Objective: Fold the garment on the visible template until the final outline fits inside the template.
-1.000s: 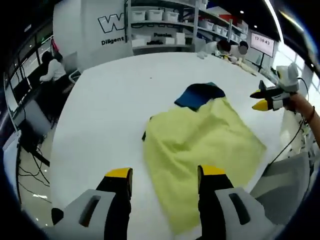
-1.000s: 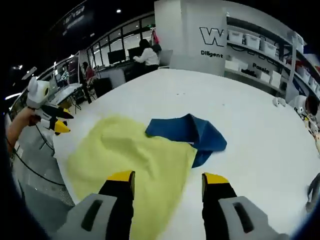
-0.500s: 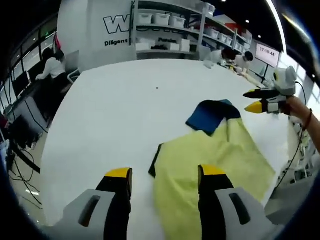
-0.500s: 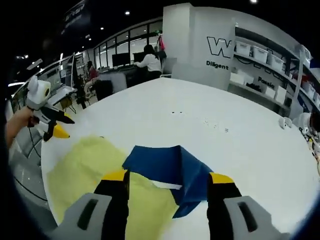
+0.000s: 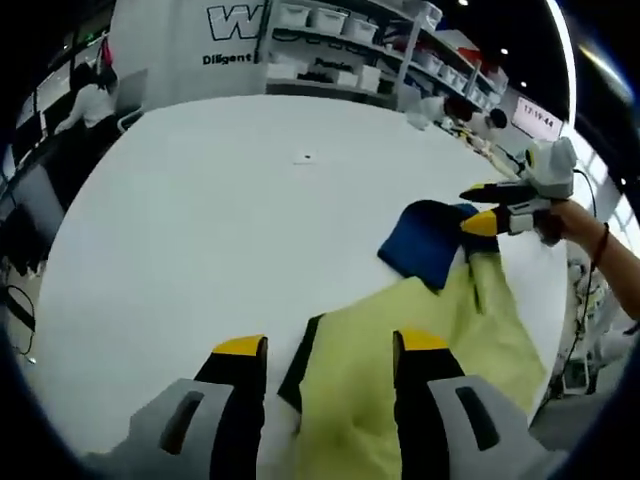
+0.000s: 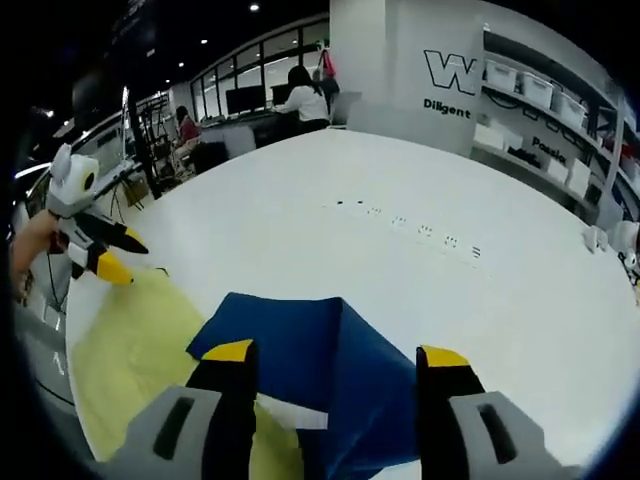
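A pale yellow cloth (image 5: 430, 370) lies on the white table (image 5: 200, 220), with a dark strip (image 5: 298, 352) showing under its near left edge. A folded blue garment (image 5: 425, 240) rests at its far end. My left gripper (image 5: 330, 345) is open, low over the yellow cloth's left edge. The right gripper (image 5: 482, 207) reaches in from the right with its jaws apart, at the blue garment's right side. In the right gripper view, my right gripper (image 6: 336, 355) is open just above the blue garment (image 6: 300, 345). The yellow cloth (image 6: 140, 340) spreads to the left, where the left gripper (image 6: 118, 256) hangs over its far corner.
The round white table (image 6: 420, 270) stretches far beyond the cloths. Shelves with white bins (image 5: 340, 50) and a wall with lettering stand behind it. People sit at desks (image 6: 300, 100) in the background. A person's hand (image 5: 590, 235) holds the right gripper.
Both views have closed in and dropped toward the cloths. The right gripper now sits right over the blue garment, and the left gripper is nearer the yellow cloth's dark-edged side.
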`<state>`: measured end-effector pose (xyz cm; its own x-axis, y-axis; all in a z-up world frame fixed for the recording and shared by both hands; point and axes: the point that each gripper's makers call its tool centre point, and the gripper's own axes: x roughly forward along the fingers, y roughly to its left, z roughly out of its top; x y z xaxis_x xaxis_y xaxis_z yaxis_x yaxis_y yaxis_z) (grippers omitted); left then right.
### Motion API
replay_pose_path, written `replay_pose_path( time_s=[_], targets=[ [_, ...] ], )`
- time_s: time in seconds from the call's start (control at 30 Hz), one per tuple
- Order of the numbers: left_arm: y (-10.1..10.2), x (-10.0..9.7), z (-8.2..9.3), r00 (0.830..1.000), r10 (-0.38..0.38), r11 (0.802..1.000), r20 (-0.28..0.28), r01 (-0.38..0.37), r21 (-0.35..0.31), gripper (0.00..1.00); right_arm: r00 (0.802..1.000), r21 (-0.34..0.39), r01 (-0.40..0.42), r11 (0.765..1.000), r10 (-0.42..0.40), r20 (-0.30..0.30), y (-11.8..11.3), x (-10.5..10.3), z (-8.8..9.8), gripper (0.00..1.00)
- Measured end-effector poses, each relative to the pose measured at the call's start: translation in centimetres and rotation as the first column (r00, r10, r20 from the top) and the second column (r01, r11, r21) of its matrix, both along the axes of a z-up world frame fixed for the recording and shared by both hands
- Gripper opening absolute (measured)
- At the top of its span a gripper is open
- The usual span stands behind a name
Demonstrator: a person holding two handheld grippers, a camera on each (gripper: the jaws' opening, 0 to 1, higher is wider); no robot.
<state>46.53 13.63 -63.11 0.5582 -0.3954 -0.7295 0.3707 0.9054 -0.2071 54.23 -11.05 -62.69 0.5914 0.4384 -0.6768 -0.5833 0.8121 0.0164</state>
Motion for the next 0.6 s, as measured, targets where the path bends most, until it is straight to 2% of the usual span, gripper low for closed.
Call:
replay_pose_path(
  time_s=[0.07, 0.17, 0.3, 0.43, 0.53, 0.6],
  targets=[
    [-0.6, -0.1, -0.8, 0.998, 0.006, 0.999, -0.060, -0.008, -0.045, 0.46, 1.000, -0.007, -0.002, 1.000, 0.002, -0.019, 0.0, 0.5, -0.7, 0.59],
    [-0.5, 0.6, -1.3, 0.999, -0.005, 1.000, -0.041, 0.004, -0.028, 0.44, 0.999, -0.016, -0.008, 1.000, 0.008, -0.037, 0.1, 0.9, -1.4, 0.55],
    [-1.0, 0.7, -2.4, 0.996, -0.026, 1.000, -0.085, 0.024, -0.020, 0.32, 0.998, -0.036, -0.003, 0.999, 0.000, -0.069, 0.1, 1.9, -2.8, 0.43],
    [-1.6, 0.4, -3.4, 0.993, -0.032, 0.999, -0.115, 0.031, -0.018, 0.28, 0.996, -0.057, 0.010, 0.998, -0.015, -0.089, -0.2, 2.4, -3.7, 0.36],
    [-1.6, 0.2, -3.5, 0.993, -0.033, 0.999, -0.116, 0.033, -0.004, 0.18, 0.995, -0.068, 0.008, 0.998, -0.015, -0.095, -0.3, 2.5, -4.0, 0.20],
    [-1.2, 0.3, -3.6, 0.994, -0.025, 0.999, -0.107, 0.027, 0.020, 0.10, 0.994, -0.079, 0.007, 0.997, -0.016, -0.110, -0.5, 2.2, -4.5, 0.04]
  ],
)
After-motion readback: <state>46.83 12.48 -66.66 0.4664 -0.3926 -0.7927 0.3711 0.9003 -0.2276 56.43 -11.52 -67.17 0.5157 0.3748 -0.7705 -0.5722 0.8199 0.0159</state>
